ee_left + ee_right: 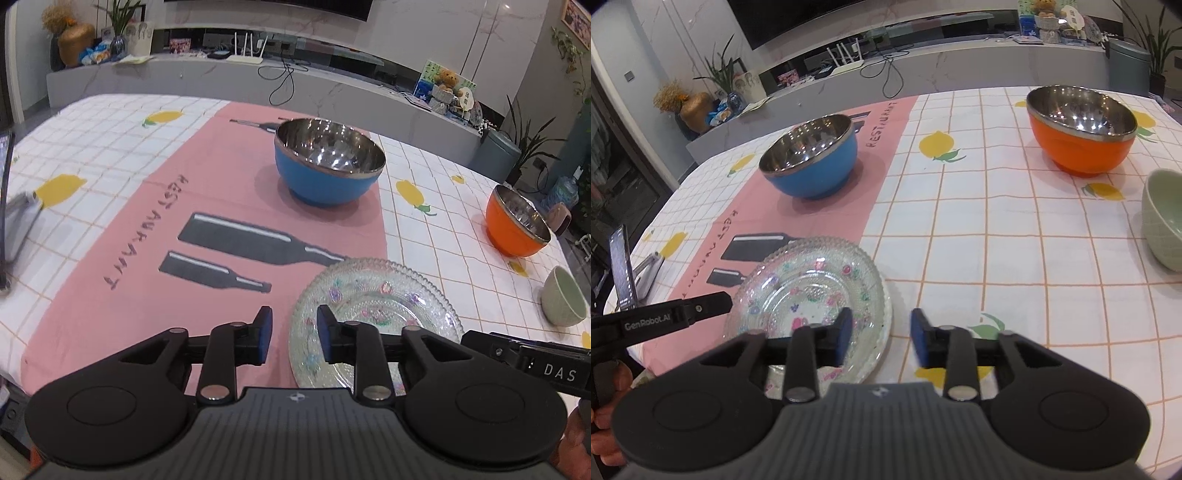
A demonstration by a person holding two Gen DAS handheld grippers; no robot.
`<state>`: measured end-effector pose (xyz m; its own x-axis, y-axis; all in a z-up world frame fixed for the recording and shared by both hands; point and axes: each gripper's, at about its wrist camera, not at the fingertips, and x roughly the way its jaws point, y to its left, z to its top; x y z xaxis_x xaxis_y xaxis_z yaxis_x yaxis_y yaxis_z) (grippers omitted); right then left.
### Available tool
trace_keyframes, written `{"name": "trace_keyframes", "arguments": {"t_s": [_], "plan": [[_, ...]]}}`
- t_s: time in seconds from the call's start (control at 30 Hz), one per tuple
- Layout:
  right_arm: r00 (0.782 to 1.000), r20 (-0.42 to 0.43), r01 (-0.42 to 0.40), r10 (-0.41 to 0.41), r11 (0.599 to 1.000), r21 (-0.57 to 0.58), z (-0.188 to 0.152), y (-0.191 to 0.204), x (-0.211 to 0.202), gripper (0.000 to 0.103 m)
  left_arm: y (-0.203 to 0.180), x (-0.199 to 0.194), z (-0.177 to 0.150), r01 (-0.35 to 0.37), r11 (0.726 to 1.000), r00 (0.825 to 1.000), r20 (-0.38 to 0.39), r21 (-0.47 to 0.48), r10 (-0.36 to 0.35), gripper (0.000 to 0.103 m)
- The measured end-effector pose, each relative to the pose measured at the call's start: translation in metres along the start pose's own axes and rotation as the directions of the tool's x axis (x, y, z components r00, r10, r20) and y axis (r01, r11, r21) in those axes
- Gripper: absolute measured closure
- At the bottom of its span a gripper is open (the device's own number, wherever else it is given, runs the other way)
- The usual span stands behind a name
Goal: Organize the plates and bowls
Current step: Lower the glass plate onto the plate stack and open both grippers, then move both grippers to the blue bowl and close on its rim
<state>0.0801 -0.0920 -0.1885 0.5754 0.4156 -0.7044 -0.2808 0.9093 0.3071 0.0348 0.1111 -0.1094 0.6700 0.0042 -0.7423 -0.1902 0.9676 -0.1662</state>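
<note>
Glass plate lies under both part-open, empty tools.

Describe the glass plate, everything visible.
The glass plate is clear pressed glass with a beaded, scalloped rim and small coloured flower motifs around a round centre. It lies flat and empty, partly on the pink placemat and partly on the checked tablecloth. A second, whitish rim seems to show beneath it. Both grippers are open beside it, neither gripping.

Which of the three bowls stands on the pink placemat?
The blue bowl; the orange bowl and the pale green bowl stand on the checked cloth.
</note>
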Motion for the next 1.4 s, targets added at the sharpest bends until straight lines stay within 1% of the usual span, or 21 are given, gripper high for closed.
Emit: {"name": "trace_keyframes", "arguments": {"t_s": [0.1,0.2,0.33,0.43,0.5,0.63,0.73,0.87,1.0,1.1,1.2,1.33,1.4], "plan": [[1.000,0.003,0.014,-0.014,1.000,0.003,0.002,0.001,0.000,0.060,-0.004,-0.001,0.003,-0.036,0.999,0.999,0.011,0.032,0.036,0.071],[1.000,0.007,0.021,-0.022,1.000,0.005,0.005,0.001,-0.001,0.060,-0.006,0.000,0.008,-0.043,0.997,0.999,0.014,0.059,0.043,0.071],[0.999,0.023,0.024,-0.025,1.000,0.017,0.015,0.001,-0.001,0.060,-0.004,0.000,0.021,-0.020,0.999,0.999,0.027,0.043,0.018,0.071],[0.999,0.037,0.012,-0.014,0.999,0.032,0.028,0.002,-0.001,0.060,-0.002,0.000,0.036,-0.005,0.999,0.999,0.049,0.032,0.003,0.071],[0.999,0.047,-0.003,0.001,0.999,0.040,0.038,0.004,0.000,0.060,-0.001,0.000,0.048,-0.009,1.000,0.997,0.070,0.029,0.007,0.071],[0.997,0.075,-0.004,0.002,1.000,0.030,0.059,0.015,0.005,0.060,0.003,0.005,0.075,-0.013,1.000,0.995,0.098,0.004,0.013,0.071],[0.997,0.079,-0.009,0.006,0.999,0.031,0.076,0.023,0.014,0.060,0.004,0.016,0.094,-0.021,1.000,0.996,0.088,-0.017,0.022,0.071],[0.998,0.070,-0.006,0.003,0.999,0.041,0.101,0.033,0.030,0.060,0.002,0.035,0.110,-0.031,0.999,0.998,0.045,-0.016,0.031,0.071],[0.999,0.047,-0.010,0.005,0.996,0.093,0.123,0.038,0.051,0.060,0.009,0.053,0.125,-0.046,0.996,0.998,0.028,-0.073,0.049,0.071],[0.999,0.036,0.000,-0.004,0.993,0.122,0.135,0.041,0.066,0.060,0.013,0.064,0.134,-0.050,0.994,0.998,0.028,-0.095,0.053,0.071],[1.000,0.016,-0.010,0.007,0.987,0.159,0.145,0.041,0.082,0.060,0.015,0.077,0.143,-0.063,0.994,0.998,0.021,-0.092,0.065,0.071],[0.999,-0.016,0.034,-0.031,0.983,0.180,0.154,0.042,0.105,0.063,0.017,0.095,0.150,-0.077,0.993,0.997,-0.003,-0.094,0.077,0.071],[0.999,-0.036,0.043,-0.037,0.980,0.196,0.156,0.040,0.115,0.063,0.018,0.103,0.151,-0.085,0.992,0.996,-0.016,-0.094,0.084,0.071]]}}
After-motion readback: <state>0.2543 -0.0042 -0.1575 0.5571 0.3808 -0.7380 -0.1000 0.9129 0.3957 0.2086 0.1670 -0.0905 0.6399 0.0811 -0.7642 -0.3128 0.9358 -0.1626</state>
